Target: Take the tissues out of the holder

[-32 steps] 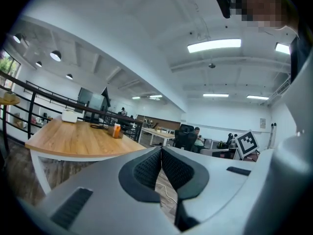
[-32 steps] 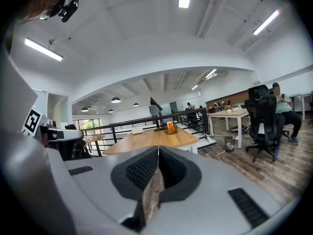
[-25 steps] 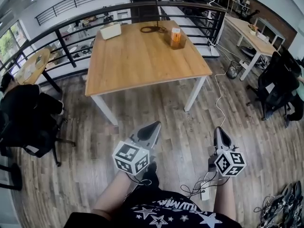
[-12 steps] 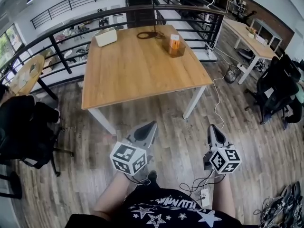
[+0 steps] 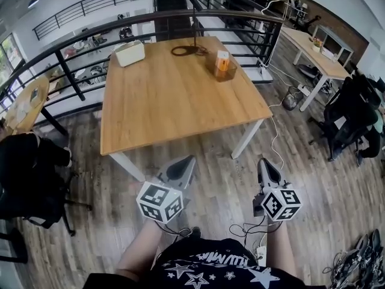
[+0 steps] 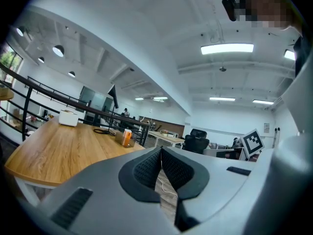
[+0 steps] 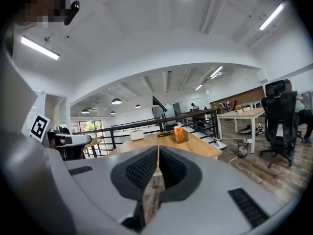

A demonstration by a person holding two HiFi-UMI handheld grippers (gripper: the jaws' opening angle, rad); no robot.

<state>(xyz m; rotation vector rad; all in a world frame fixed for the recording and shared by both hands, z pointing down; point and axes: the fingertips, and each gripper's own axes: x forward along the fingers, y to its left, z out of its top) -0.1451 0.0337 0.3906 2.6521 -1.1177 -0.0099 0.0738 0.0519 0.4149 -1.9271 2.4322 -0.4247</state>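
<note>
The left gripper point(image 6: 161, 152) has its two dark ribbed pads pressed flat together with nothing between them. The right gripper point(image 7: 157, 150) is closed in the same way and also empty. In the head view both sit in the lower middle of the frame, side by side but apart, each with its black-and-white marker cube point(image 5: 159, 201) nearest the person. Both point up the frame over the grey-brown plank floor point(image 5: 210, 152), just short of the near edge of a square light-wood table point(image 5: 174, 101) on white legs.

The task's thing is well apart from both grippers, at the table's far right, in the upper middle of the frame. It is a clear brownish box-shaped holder point(image 5: 214, 67) with an orange and white packet point(image 5: 222, 58) standing upright in it. To its left lies a coiled black cable point(image 5: 183, 50), and a white rectangular box point(image 5: 129, 53) sits at the far left corner. A black metal railing point(image 5: 62, 72) curves behind the table. Dark office chairs point(image 5: 352, 110) stand at the right edge.
</note>
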